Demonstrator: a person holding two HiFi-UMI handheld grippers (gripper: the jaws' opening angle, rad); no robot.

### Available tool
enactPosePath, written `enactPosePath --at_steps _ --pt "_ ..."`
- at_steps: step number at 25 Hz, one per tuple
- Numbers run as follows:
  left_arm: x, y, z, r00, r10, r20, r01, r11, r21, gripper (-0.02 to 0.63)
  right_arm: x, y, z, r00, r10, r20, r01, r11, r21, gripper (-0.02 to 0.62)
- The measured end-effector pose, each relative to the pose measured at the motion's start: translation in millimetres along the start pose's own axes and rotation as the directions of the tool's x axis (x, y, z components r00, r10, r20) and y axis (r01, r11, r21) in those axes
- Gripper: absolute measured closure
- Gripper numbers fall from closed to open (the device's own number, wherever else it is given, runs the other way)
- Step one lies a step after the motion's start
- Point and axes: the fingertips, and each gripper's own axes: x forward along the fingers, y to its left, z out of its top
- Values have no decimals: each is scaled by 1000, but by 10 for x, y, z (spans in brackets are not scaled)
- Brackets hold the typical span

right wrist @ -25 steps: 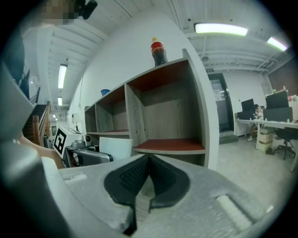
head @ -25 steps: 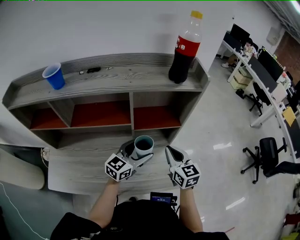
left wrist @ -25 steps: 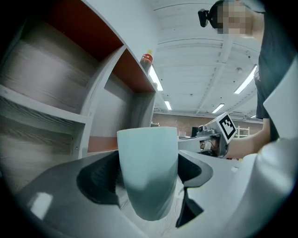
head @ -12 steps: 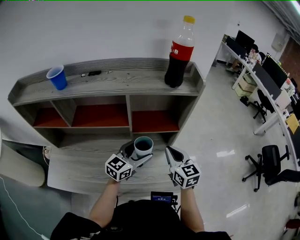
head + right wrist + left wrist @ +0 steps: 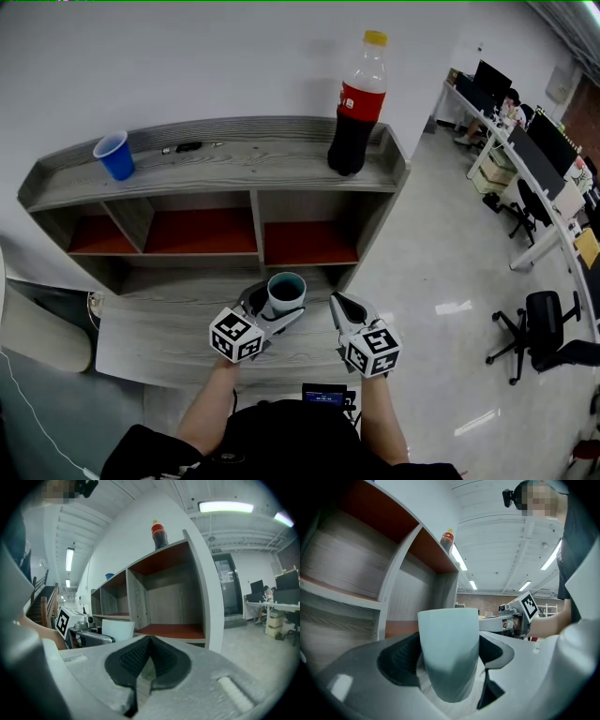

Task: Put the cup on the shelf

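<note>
A pale teal cup [image 5: 285, 292] stands upright between the jaws of my left gripper [image 5: 275, 311], which is shut on it, low over the grey wooden ledge [image 5: 159, 342] in front of the shelf. The left gripper view shows the cup [image 5: 449, 653] clamped on both sides by the black pads. My right gripper [image 5: 343, 307] hovers just right of the cup, shut and holding nothing; its pads [image 5: 146, 660] meet. The grey shelf unit [image 5: 253, 169] with red-backed compartments stands ahead.
A blue plastic cup [image 5: 114, 155] sits at the shelf top's left end, a cola bottle [image 5: 353, 108] at its right end, a small dark item [image 5: 188, 146] between them. Office desks and chairs [image 5: 539, 323] fill the floor to the right.
Both grippers and the cup stay put. The head view has shifted slightly, so the shelf sits a little lower in the picture.
</note>
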Motion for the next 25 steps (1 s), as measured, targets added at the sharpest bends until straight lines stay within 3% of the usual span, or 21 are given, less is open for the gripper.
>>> enactPosePath --at_steps 13,25 --pt "56 -182 10 998 -51 -25 52 998 37 229 -82 -21 85 1000 -1 16 1 999 -35 597" --pt "186 -151 395 999 -50 10 49 997 59 229 -45 11 218 992 126 -13 -126 985 -119 597"
